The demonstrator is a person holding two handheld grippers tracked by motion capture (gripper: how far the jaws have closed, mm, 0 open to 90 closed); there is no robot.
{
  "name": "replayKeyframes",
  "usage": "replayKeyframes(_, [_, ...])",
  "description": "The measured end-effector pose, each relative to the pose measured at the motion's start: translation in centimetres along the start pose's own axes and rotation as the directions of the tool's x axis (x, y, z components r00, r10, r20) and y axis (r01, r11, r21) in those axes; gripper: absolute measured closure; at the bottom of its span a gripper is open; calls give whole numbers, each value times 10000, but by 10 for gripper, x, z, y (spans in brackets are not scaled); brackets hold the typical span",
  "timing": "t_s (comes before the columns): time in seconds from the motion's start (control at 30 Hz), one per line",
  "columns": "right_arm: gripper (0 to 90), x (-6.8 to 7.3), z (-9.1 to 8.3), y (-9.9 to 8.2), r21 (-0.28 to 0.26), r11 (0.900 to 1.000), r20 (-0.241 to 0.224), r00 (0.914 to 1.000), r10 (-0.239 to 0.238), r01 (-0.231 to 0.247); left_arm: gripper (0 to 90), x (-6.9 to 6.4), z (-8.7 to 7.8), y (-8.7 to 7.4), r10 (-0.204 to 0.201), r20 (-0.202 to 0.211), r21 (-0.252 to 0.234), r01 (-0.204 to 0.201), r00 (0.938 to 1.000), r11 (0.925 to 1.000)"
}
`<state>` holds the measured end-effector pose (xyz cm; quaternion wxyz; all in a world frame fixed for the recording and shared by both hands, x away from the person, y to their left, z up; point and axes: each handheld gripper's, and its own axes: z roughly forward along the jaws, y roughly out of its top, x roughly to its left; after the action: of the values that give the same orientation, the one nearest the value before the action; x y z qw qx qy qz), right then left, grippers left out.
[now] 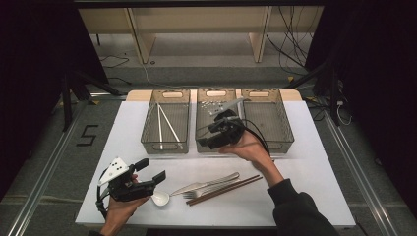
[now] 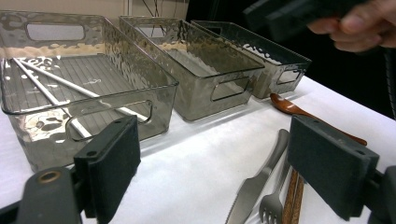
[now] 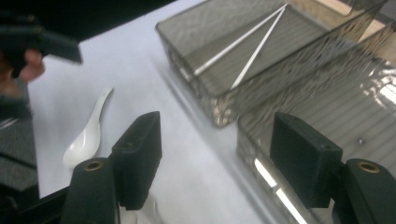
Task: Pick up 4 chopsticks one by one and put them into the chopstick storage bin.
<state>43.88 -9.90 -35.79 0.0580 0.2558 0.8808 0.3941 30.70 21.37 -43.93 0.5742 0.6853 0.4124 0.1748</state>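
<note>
My left gripper [image 1: 151, 170] is open low over the table's front left, its jaws beside a white ceramic spoon [image 1: 161, 198]. In the left gripper view its jaws [image 2: 219, 163] stand wide apart and hold nothing. Ahead of them lie a steel knife [image 2: 259, 179], a fork [image 2: 272, 201], brown chopsticks [image 2: 293, 196] and a wooden spoon [image 2: 289, 106]. My right gripper [image 1: 204, 138] is open over the front edge of the middle bin [image 1: 216, 91]. Its own view shows empty jaws [image 3: 217, 163] and the white spoon [image 3: 86, 135].
Three clear grey bins stand in a row at the back. The left bin [image 1: 147, 123] holds two white chopsticks [image 1: 167, 123]. A metal utensil [image 1: 227, 104] lies at the back of the middle bin. The right bin [image 1: 287, 125] looks bare. The table's edges are near.
</note>
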Motion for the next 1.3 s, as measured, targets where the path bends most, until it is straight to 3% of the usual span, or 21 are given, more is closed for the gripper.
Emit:
replayKeyframes(0.17, [331,10,-8,-27,464,9982,-23,9993,-382,383,169,0,1,0,-2,-3,16,2,10000,10000])
replayKeyframes(0.43, [312,23,-12,-61,910,9943,-354,9980,-519,549,169,0,0,0,49,-34,25,-49,10000,10000])
replayKeyframes(0.83, [327,42,-4,-90,1550,9815,-704,9922,-1027,1126,169,0,0,0,41,-10,45,-41,10000,10000])
replayKeyframes(1.3, [374,52,11,-105,2737,9404,-820,9790,-1864,2020,169,0,0,0,25,8,48,-25,10000,10000])
